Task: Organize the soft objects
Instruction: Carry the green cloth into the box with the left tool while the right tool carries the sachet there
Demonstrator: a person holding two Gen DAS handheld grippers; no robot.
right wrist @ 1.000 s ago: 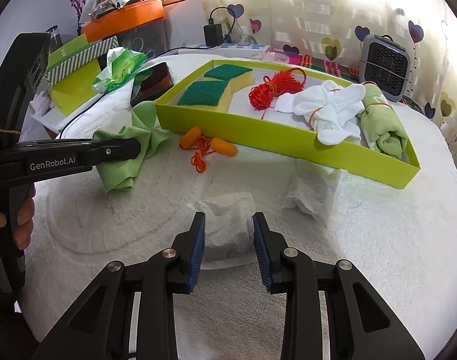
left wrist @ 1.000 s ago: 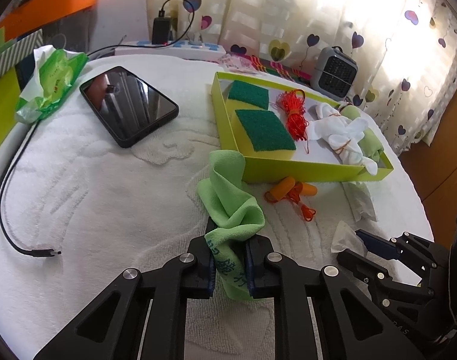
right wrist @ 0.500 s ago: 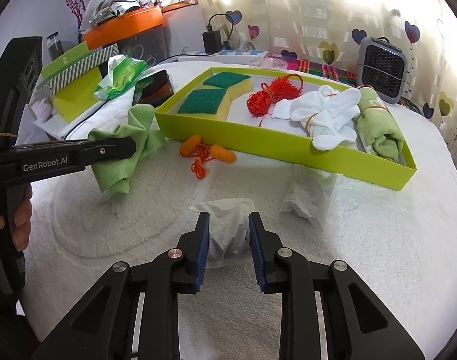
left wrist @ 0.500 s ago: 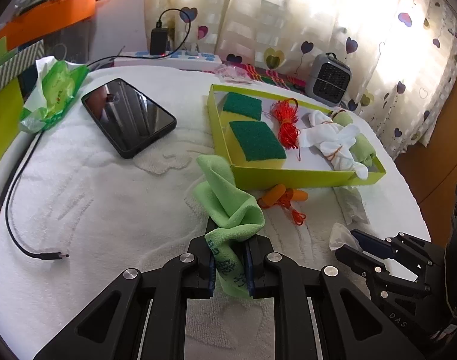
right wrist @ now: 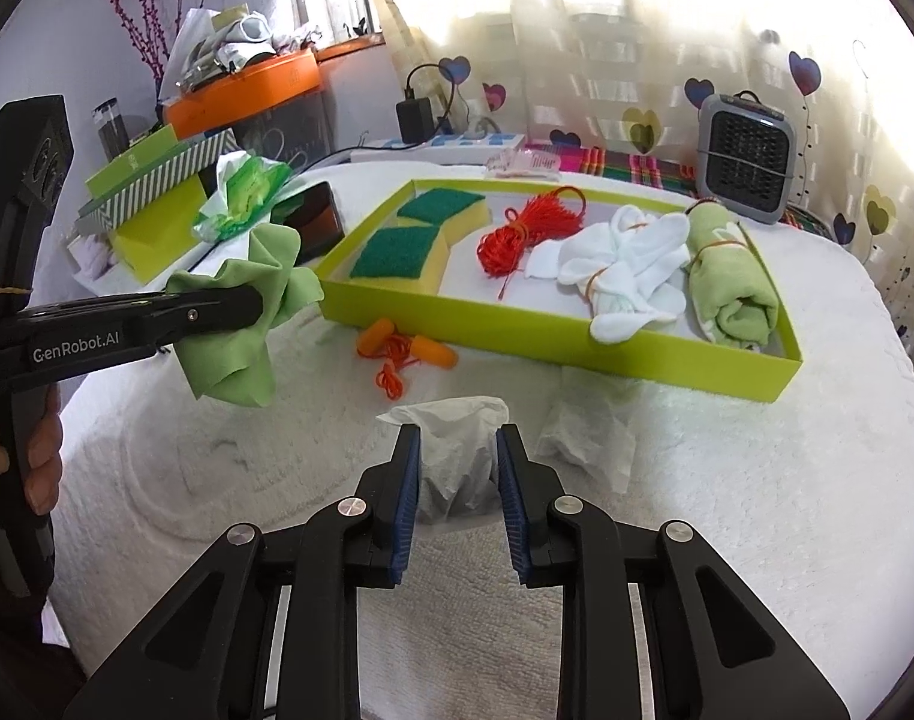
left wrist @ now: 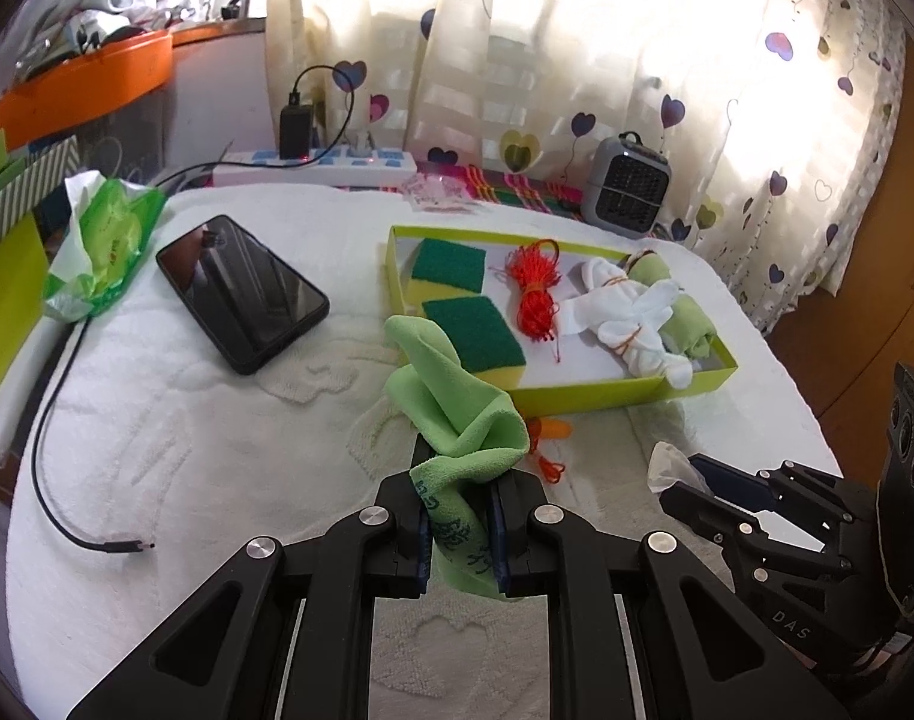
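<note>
Green microfibre cloth [left wrist: 457,414] clamped in left gripper [left wrist: 462,531], lifted off towel-covered desk [left wrist: 175,438] near lime tray [left wrist: 583,396], right gripper [right wrist: 457,468] just closing, pinching crumpled tissue [right wrist: 454,450] on desk.

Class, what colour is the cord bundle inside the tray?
Red-orange cord bundle, clearest in the right wrist view.

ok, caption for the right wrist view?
Right hand-held gripper closing on a tissue; green cloth held left of tray.

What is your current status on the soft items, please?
Left gripper shut on green microfibre cloth, lifted. Right gripper has been closing on crumpled white tissue. Orange corded earplugs lie before yellow-green tray.
</note>
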